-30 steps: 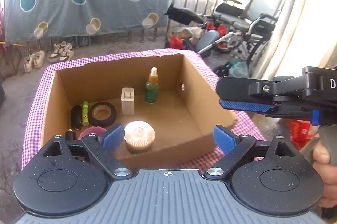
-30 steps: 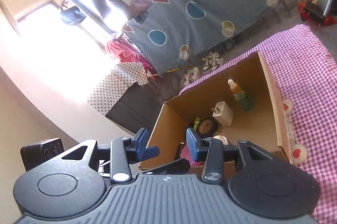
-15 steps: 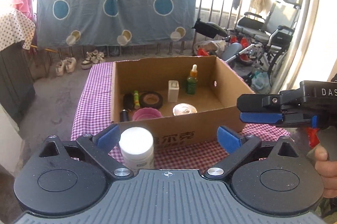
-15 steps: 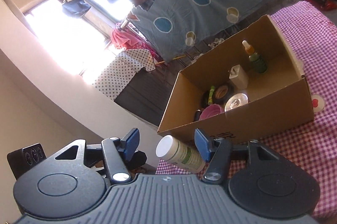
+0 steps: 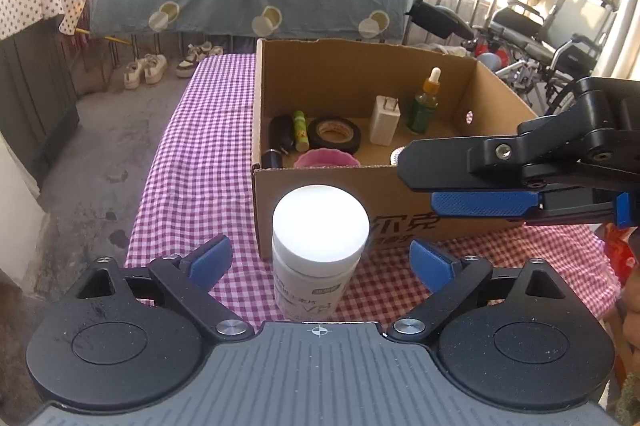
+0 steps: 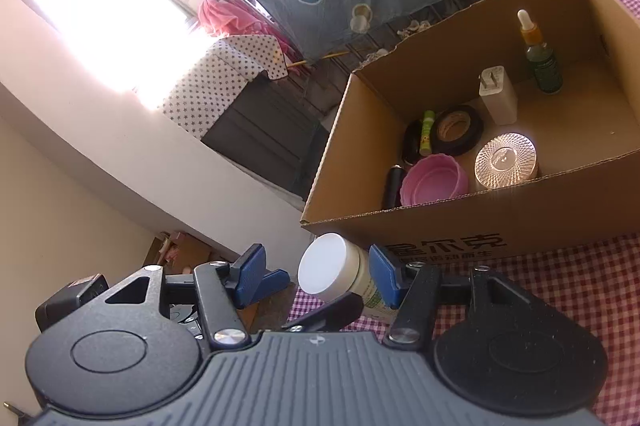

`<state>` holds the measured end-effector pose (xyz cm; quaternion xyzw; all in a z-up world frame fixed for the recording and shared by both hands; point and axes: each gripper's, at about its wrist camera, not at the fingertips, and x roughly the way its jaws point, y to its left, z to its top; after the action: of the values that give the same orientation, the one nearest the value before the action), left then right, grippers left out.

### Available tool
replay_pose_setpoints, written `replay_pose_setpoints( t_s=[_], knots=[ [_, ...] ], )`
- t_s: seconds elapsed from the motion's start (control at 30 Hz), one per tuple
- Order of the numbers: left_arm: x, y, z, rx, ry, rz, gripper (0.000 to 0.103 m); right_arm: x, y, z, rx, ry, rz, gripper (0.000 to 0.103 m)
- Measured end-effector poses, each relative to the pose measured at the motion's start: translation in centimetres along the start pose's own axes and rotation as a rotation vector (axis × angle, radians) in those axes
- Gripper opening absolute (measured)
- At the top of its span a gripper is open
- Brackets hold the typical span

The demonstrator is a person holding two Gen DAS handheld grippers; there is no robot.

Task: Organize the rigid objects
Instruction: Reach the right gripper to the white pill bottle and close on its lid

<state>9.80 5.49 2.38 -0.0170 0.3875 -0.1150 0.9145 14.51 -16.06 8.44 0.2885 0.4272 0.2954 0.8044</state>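
Observation:
A white-capped jar stands upright on the purple checked cloth, just in front of the cardboard box. My left gripper straddles it; its jaws are closing, and both blue pads are still well off the jar. My right gripper comes in from the right at the height of the box front. In the right wrist view the jar sits between the right gripper's parted pads, the left pad apart from it. Neither gripper holds anything.
The box holds a dropper bottle, a white charger, a tape roll, a green tube, a pink bowl and a ribbed round lid. A patterned sheet, shoes and wheelchairs lie beyond the table.
Both grippers have drawn back from over the box and sunk towards the cloth. The white jar has come into view between the left pads. The right jaws stand wider apart than a second ago.

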Motion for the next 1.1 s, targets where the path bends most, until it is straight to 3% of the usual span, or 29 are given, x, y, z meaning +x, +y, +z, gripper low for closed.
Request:
replay_pose_setpoints(
  t_s=[0.23,0.67,1.1],
  knots=[
    [1.3,0.9,-0.1,-0.035,0.008,0.004,0.078,3.0,-0.6,0.2,0.025,0.052,-0.022,0.057],
    [2.4,1.0,-0.5,-0.047,0.045,-0.028,0.058,4.9,-0.8,0.5,0.021,0.094,-0.037,0.048],
    [2.0,0.9,-0.4,-0.044,0.027,-0.014,0.055,4.6,-0.3,0.4,-0.001,0.086,-0.034,0.044]
  ],
)
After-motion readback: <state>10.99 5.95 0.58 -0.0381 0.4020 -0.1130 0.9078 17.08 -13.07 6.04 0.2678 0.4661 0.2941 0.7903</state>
